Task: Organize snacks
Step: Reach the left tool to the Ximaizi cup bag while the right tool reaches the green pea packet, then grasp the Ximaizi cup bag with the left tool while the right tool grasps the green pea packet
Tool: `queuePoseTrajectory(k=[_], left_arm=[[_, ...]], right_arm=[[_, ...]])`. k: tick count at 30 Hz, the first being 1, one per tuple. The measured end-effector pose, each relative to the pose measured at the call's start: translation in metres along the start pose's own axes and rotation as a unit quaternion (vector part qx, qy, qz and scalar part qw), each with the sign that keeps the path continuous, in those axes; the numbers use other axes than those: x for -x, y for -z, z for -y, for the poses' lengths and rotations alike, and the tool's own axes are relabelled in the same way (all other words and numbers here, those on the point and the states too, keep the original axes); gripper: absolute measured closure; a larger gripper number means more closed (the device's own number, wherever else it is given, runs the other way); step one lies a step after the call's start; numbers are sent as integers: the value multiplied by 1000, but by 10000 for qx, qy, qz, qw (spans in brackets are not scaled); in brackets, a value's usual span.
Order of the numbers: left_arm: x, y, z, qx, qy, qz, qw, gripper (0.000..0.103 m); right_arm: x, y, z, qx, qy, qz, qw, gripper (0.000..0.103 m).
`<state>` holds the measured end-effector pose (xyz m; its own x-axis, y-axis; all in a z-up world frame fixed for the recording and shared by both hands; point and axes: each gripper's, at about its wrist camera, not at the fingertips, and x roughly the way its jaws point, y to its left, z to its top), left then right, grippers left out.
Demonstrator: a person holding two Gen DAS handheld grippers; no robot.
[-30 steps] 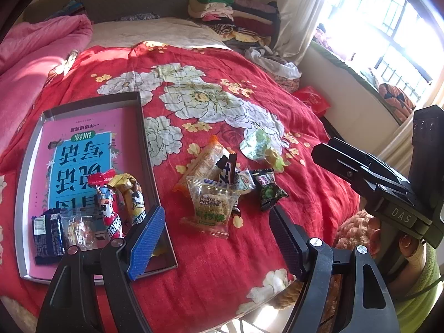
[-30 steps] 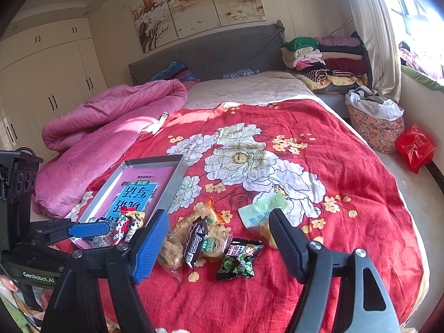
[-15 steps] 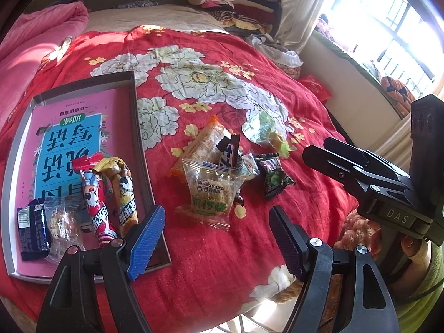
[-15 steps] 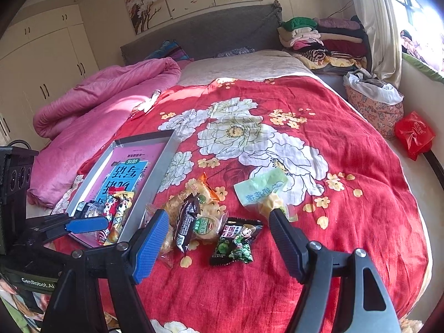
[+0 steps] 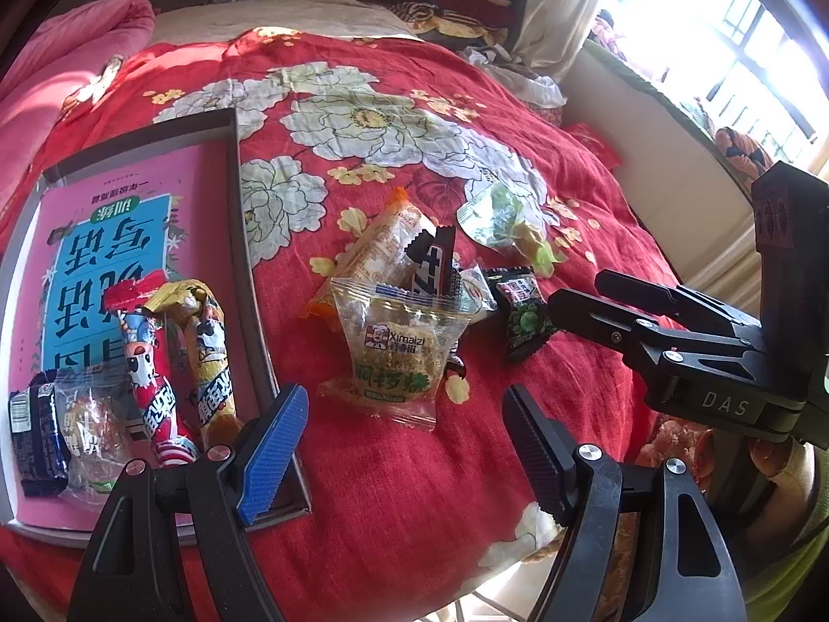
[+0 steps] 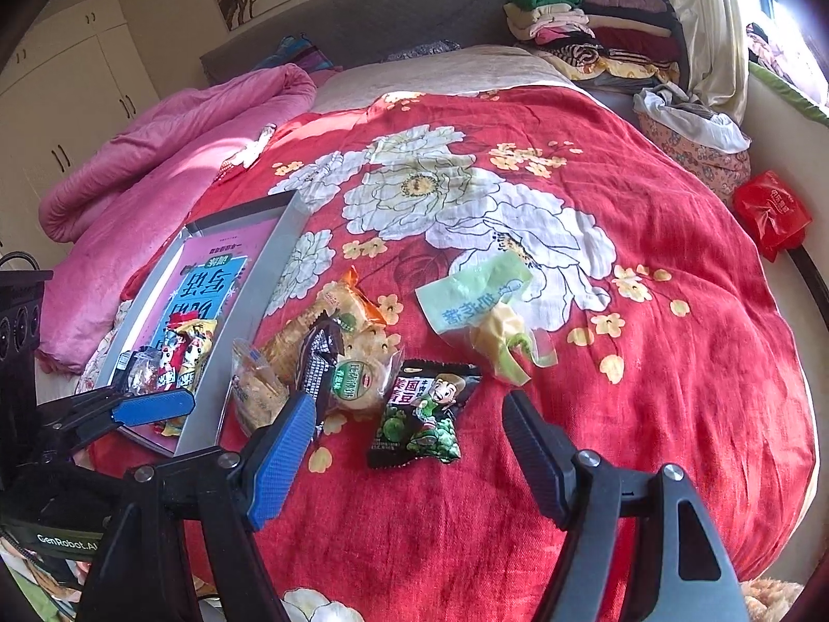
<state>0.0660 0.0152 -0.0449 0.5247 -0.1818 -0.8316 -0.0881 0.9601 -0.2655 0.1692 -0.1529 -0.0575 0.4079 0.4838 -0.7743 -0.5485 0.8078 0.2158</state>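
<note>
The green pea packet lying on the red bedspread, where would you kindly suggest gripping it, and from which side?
Probably across its short width, coming from above with the right gripper. The green pea packet lies flat and apart from the snack pile, with both side edges clear on the bedspread.

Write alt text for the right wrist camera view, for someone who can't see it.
An open hand-held gripper hovers over a black-and-green pea snack packet lying on a red floral bedspread. More loose wrapped snacks lie left of it, beside a grey rectangular tray holding several packets on a pink book.
</note>
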Motion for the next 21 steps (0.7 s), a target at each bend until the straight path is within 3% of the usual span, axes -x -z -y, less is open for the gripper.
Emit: queuePoseTrajectory(k=[18,21], left_arm=[[-17,-6,-5,21,31,-72,10000,24],[-18,-6,-5,8,56,-61,10000,29]], right_arm=[[-23,4,2,43,176,-406,9990,29],[-28,4,0,102,222,-469,9986,29]])
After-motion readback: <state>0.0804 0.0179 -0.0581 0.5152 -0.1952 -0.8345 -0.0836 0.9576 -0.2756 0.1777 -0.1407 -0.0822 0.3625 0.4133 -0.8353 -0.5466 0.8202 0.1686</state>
